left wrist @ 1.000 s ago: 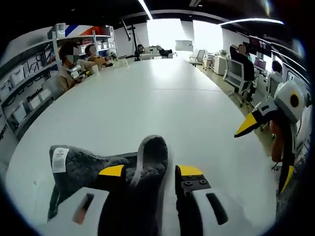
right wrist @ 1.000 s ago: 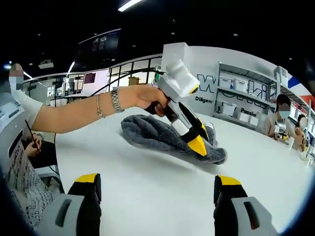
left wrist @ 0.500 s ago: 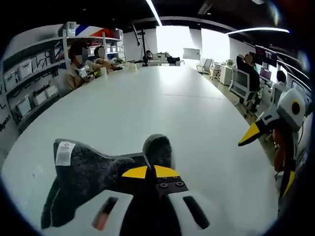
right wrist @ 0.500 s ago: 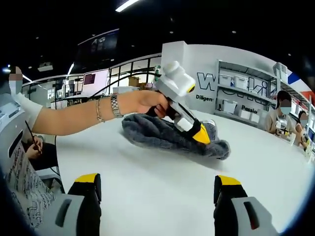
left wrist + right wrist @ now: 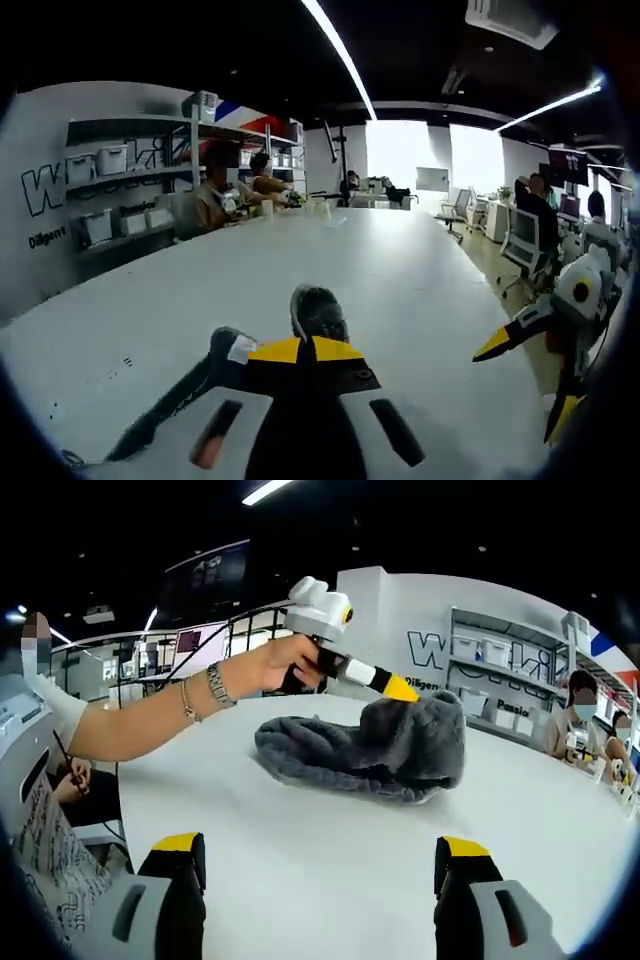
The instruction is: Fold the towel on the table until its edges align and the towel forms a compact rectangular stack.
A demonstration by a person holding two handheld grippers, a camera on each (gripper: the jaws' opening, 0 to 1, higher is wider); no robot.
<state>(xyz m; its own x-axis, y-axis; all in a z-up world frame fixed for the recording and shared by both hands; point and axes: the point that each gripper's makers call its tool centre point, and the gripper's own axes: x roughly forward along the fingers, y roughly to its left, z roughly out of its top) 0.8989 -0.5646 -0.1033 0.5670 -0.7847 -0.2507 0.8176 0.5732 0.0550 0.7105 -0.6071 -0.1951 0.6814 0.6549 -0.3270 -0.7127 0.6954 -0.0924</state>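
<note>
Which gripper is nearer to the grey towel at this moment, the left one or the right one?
Left. The left gripper is shut on the towel and lifts its edge. The right gripper is open, apart from it over the white table.

— What does the towel (image 5: 365,750) look like?
— It is dark grey and fluffy, bunched into a loose heap rather than spread flat.

— Where does it lie?
— On the white table (image 5: 330,860), with most of its bulk resting on the tabletop.

— Is all of it down?
— No. One end is lifted clear of the table and stands higher than the rest, draping down in thick folds.

— Any markings?
— A small white label (image 5: 240,348) shows on the cloth in the left gripper view.
</note>
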